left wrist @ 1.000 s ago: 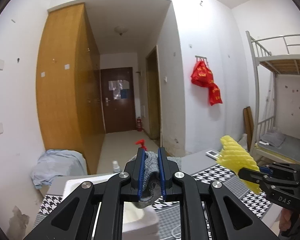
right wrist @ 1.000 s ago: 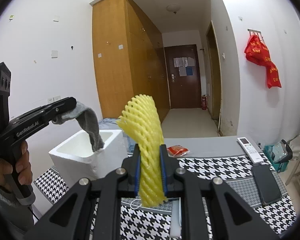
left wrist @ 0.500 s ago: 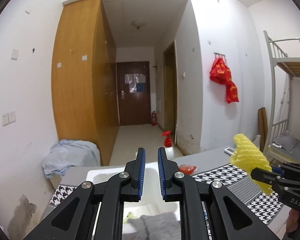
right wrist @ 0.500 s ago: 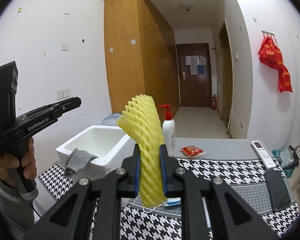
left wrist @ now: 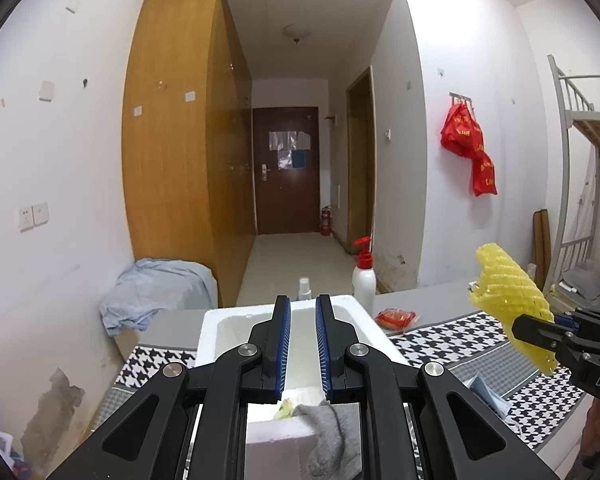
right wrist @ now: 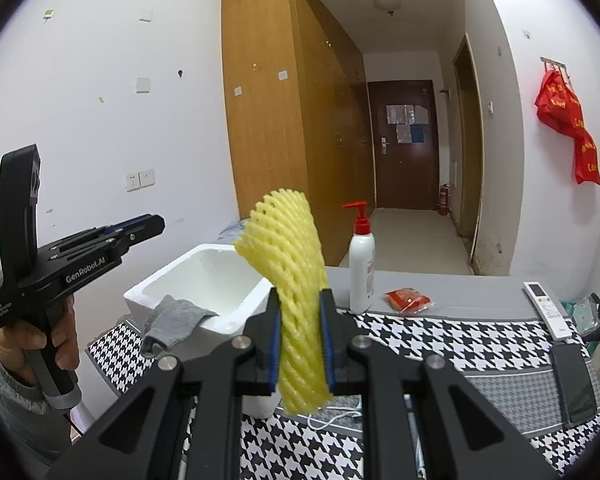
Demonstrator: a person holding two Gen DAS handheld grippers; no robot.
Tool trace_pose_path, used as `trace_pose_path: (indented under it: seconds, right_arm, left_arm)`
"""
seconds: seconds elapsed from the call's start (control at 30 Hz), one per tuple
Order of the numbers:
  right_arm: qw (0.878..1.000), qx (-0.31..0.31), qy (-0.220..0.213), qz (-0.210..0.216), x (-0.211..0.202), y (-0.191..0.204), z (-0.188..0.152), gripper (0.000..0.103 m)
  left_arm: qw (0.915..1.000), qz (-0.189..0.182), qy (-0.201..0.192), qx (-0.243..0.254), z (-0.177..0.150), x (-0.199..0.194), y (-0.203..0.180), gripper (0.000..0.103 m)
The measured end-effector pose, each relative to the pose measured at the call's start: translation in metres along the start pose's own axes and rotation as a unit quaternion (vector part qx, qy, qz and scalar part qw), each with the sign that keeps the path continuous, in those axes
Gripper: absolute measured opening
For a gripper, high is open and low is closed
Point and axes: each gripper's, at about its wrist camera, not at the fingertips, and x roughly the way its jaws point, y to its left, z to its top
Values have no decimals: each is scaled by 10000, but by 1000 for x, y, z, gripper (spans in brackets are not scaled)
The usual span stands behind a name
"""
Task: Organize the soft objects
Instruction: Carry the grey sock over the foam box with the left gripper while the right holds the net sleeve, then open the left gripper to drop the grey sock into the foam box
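Note:
A grey sock [left wrist: 332, 436] [right wrist: 176, 318] hangs over the near rim of the white foam box [left wrist: 212, 332] [right wrist: 228, 326], partly inside and partly down its outer wall. My left gripper [left wrist: 303, 300] [right wrist: 156, 224] hovers above the box, its jaws nearly together with nothing between them. A small yellow-green scrap [left wrist: 286, 406] lies in the box beside the sock. My right gripper [right wrist: 300, 292] [left wrist: 518, 326] is shut on a yellow foam fruit net [right wrist: 292, 280] [left wrist: 504, 288], held upright above the table to the right of the box.
On the houndstooth-covered table [right wrist: 440, 336] stand a red-pump lotion bottle [right wrist: 362, 268] and a small spray bottle [left wrist: 305, 288]. A red packet [right wrist: 408, 298], a remote [right wrist: 546, 310], a phone [right wrist: 574, 380] and a white cable [right wrist: 332, 416] lie there. Pale blue cloth [left wrist: 156, 292] is heaped left of the table.
The grey sock left my left gripper and dropped onto the box rim. Both grippers drifted toward the box, the left also sinking; the yellow net stayed gripped.

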Motion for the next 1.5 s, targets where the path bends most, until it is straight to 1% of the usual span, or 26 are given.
trace_pose_path:
  seconds: [0.07, 0.13, 0.27, 0.33, 0.47, 0.53, 0.67, 0.73, 1.2, 1.5]
  right_arm:
    - [10000, -5, 10, 26, 1, 0, 1, 20]
    - [10000, -18, 22, 47, 2, 2, 1, 20]
    - [9999, -48, 37, 107, 5, 6, 2, 20]
    - [9999, -66, 51, 137, 6, 5, 1, 20]
    - [9997, -104, 110, 210, 13, 9, 1, 20]
    - [9996, -119, 132, 238, 16, 11, 2, 20]
    - [9994, -155, 137, 283, 20, 16, 6, 20]
    - [9993, -165, 150, 291, 22, 18, 8, 20]
    - [9985, -288, 249, 387, 37, 35, 17, 20]
    - [9979, -329, 314, 461, 44, 41, 21, 20]
  left_arm:
    - [10000, -14, 44, 24, -1, -1, -1, 18]
    - [10000, -26, 43, -4, -1, -3, 0, 29]
    - [10000, -6, 29, -23, -6, -9, 3, 42]
    - [10000, 0, 23, -32, -7, -10, 4, 56]
    - [9999, 107, -6, -43, -9, -11, 7, 65]
    - [9999, 143, -28, -71, -10, -11, 9, 77]
    - [9997, 182, -31, -142, -12, -11, 13, 83]
    - [9996, 216, -30, -156, -13, -11, 15, 89]
    - [9996, 141, 31, -250, -24, -14, 29, 97]
    - [9994, 19, 65, -346, -30, -17, 31, 97]
